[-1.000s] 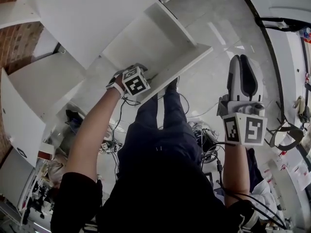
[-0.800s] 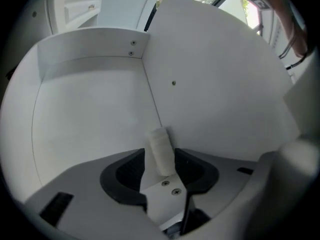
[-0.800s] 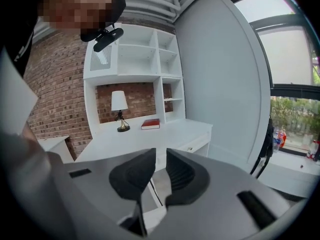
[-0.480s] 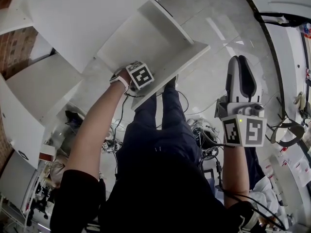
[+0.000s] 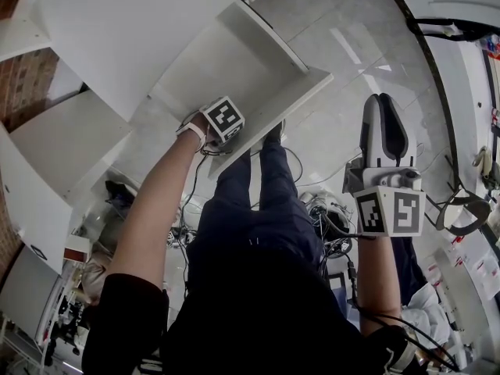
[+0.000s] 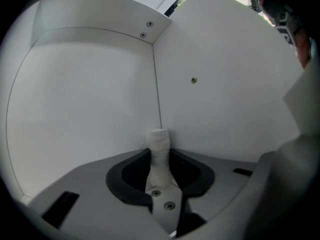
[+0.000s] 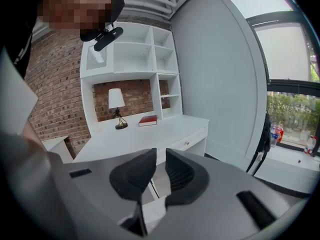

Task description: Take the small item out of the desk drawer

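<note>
Left gripper (image 6: 160, 158) reaching into the open drawer (image 5: 269, 119) of the white desk (image 7: 150, 134); its fingers (image 6: 131, 178) are closed on a small white roll (image 6: 158, 140), which stands upright between them and projects beyond the fingertips. Just past the fingertips lies an inner corner of the drawer, where two white walls meet; screw heads (image 6: 146, 29) sit higher up, along that corner, and another on the wall to the right of the fingers. Right gripper (image 7: 160, 159) held well apart from the drawer, over the floor (image 5: 336, 131); its fingers (image 7: 134, 175) stand a narrow gap apart with nothing between them. Beyond those fingertips are the desk top, a lamp (image 7: 116, 106) and a red book (image 7: 148, 120) on it, white shelves (image 7: 135, 54) above, and a brick wall (image 7: 55, 99) behind.
</note>
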Demonstrator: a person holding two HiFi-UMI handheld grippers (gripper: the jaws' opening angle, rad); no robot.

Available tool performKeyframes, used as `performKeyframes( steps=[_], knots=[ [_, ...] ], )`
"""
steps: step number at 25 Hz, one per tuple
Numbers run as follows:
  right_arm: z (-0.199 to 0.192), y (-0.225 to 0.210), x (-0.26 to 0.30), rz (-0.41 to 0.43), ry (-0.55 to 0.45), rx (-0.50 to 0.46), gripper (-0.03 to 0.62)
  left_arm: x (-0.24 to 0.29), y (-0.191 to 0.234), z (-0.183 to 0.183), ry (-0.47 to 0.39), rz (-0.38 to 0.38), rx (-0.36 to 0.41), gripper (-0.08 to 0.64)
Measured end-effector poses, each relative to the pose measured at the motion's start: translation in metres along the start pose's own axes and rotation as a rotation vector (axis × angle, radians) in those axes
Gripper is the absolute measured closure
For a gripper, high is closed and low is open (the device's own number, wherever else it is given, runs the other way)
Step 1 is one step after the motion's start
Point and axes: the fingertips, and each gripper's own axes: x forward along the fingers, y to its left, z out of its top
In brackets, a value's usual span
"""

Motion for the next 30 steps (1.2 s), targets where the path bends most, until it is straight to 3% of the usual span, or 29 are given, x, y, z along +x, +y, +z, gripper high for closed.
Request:
performKeyframes(
  steps=[7,14,22,30],
  knots=[
    [0.007,-0.001,-0.001,0.000,-0.011,0.004,0.541,-0.001,-0.003,-0.001,-0.015,0.016,0.009,0.449],
    [0.014,0.006,-0.006,0.014,-0.022,0.004,0.541,-0.020,-0.008,0.010,-0.144,0.042,-0.053,0.451],
    [0.032,0.021,-0.009,0.044,-0.051,-0.012,0.541,-0.045,-0.008,0.010,-0.228,0.094,-0.095,0.450],
    [0.061,0.040,-0.011,0.075,-0.091,-0.035,0.545,-0.093,-0.002,0.012,-0.362,0.188,-0.129,0.449]
  ],
)
